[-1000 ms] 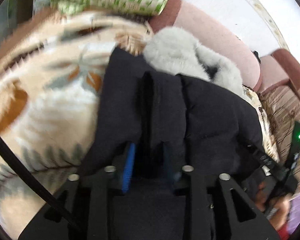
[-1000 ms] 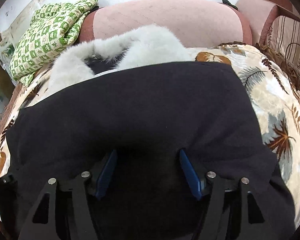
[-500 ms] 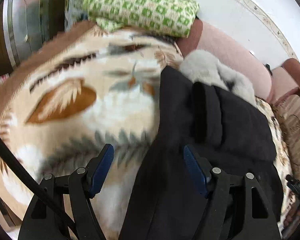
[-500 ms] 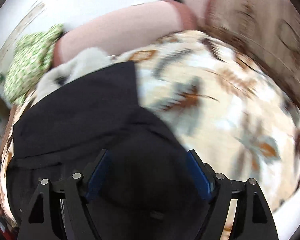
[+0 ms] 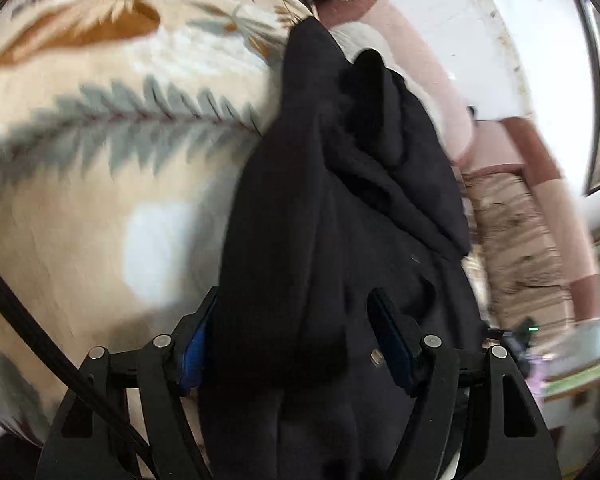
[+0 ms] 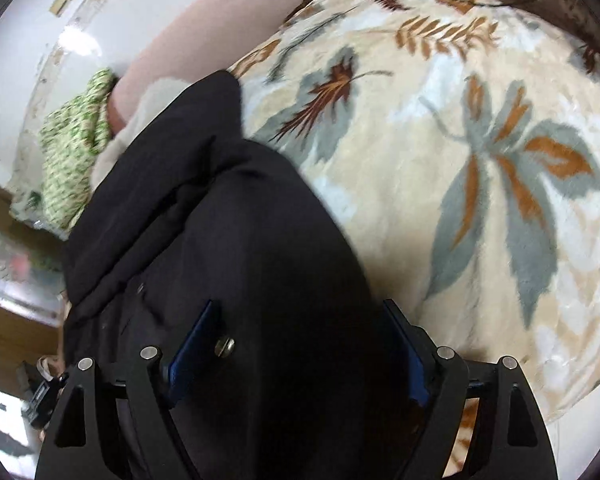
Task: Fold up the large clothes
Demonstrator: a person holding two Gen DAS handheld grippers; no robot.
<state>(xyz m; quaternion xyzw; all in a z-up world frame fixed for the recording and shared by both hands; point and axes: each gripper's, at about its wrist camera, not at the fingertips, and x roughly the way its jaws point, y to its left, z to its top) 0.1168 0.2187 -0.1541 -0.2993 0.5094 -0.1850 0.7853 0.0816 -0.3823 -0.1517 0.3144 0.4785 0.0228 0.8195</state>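
Note:
A large black coat (image 5: 340,208) lies on a cream leaf-patterned blanket (image 5: 100,160); it also shows in the right wrist view (image 6: 220,248). Its pale fur collar (image 6: 120,148) peeks out at the far end. My left gripper (image 5: 296,340) has its jaws spread wide with a thick bunch of the coat's edge between the blue pads. My right gripper (image 6: 296,348) is likewise spread wide around the coat's other side, with a small metal snap (image 6: 224,346) by its left pad. The fabric hides the fingertips.
The blanket (image 6: 460,160) covers a pink sofa (image 5: 420,60) with a rounded backrest. A green-and-white patterned cloth (image 6: 76,152) lies at the sofa's end. A striped armrest cushion (image 5: 516,248) sits to the right. A black cable (image 5: 40,340) crosses the left wrist view.
Both grippers swung outward to the coat's sides and dropped lower over its edges. The left gripper, shut a second ago, opened wide. The coat now bunches between both pairs of pads.

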